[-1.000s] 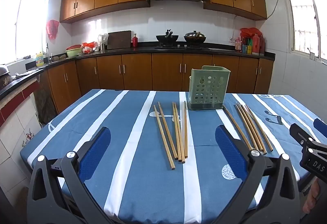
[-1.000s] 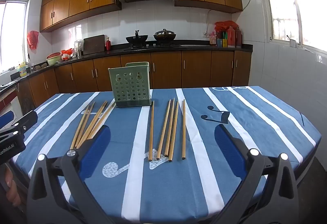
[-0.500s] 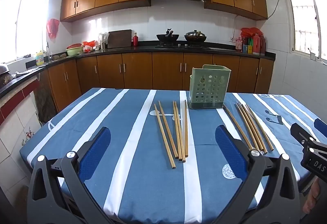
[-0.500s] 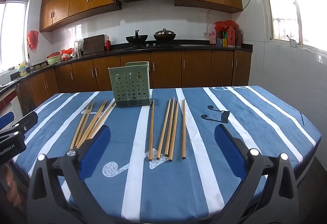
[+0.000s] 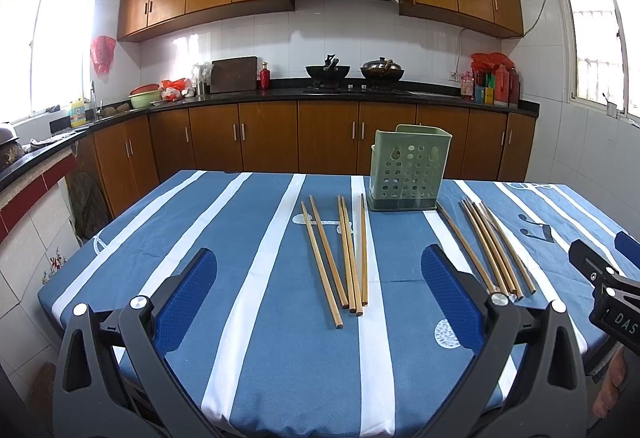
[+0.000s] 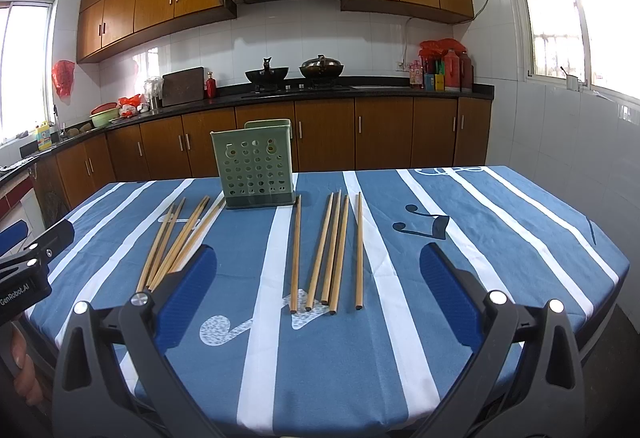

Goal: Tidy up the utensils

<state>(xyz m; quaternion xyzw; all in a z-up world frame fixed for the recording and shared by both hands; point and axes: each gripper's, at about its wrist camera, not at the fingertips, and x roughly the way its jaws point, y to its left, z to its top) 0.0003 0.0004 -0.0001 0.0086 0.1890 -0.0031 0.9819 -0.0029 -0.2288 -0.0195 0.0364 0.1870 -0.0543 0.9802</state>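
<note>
A green perforated utensil holder [image 5: 408, 168] stands upright at the table's far middle; it also shows in the right wrist view [image 6: 256, 164]. Two groups of several wooden chopsticks lie flat on the blue striped tablecloth. The left group [image 5: 344, 256] lies ahead of my left gripper [image 5: 320, 296], which is open and empty. The right group [image 6: 328, 250] lies ahead of my right gripper [image 6: 318, 296], also open and empty. Each view shows the other group to the side: the right group [image 5: 488, 246], the left group [image 6: 180, 238].
The table [image 5: 160, 238] ends close in front of both grippers. The right gripper's body [image 5: 604, 294] shows at the left view's right edge, the left gripper's body [image 6: 28, 262] at the right view's left edge. Kitchen counters and cabinets stand behind.
</note>
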